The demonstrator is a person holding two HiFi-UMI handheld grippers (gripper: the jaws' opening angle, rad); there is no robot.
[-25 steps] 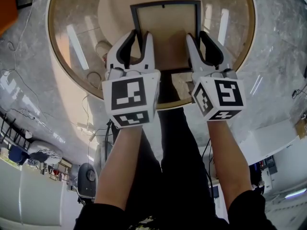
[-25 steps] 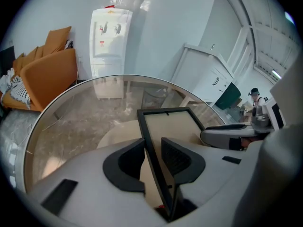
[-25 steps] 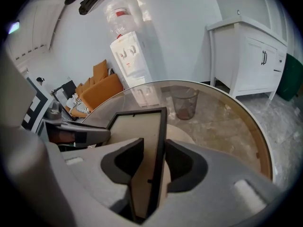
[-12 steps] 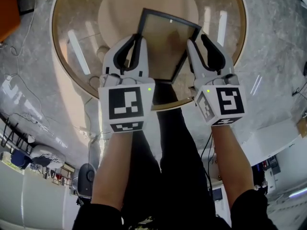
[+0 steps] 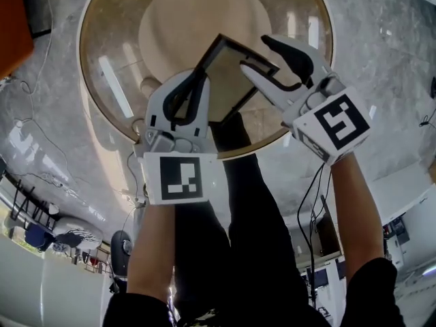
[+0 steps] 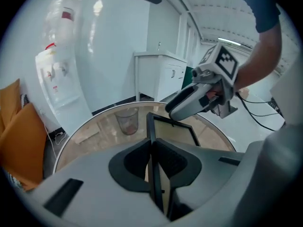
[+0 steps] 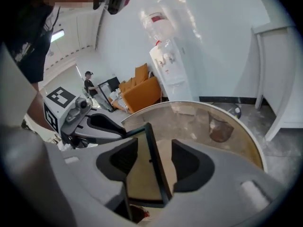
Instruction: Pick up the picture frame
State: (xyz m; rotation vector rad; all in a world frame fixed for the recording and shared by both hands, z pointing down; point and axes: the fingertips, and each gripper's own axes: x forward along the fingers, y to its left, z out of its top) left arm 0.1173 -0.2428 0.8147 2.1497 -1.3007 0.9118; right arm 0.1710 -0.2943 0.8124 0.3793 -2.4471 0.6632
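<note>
One black-rimmed glass picture frame (image 5: 228, 80), tilted over the round glass desk (image 5: 109, 39). Two claws: left claw (image 5: 199, 80) just clamped onto its edge, right claw (image 5: 257, 54) just opened wide with the frame's edge loose between. Open desk all round.

The left claw (image 5: 199, 80) is coloured white, with black pads (image 6: 132, 162). A black-and-white pattern of squares is borne on its cube (image 5: 181, 178). Between its jaws, the picture frame (image 5: 228, 73) is rimmed in black around a tan panel. Left of the claw an orange sofa (image 6: 19, 141) is seen. Beneath the claw, the floor (image 5: 41, 67) is marbled grey.
</note>
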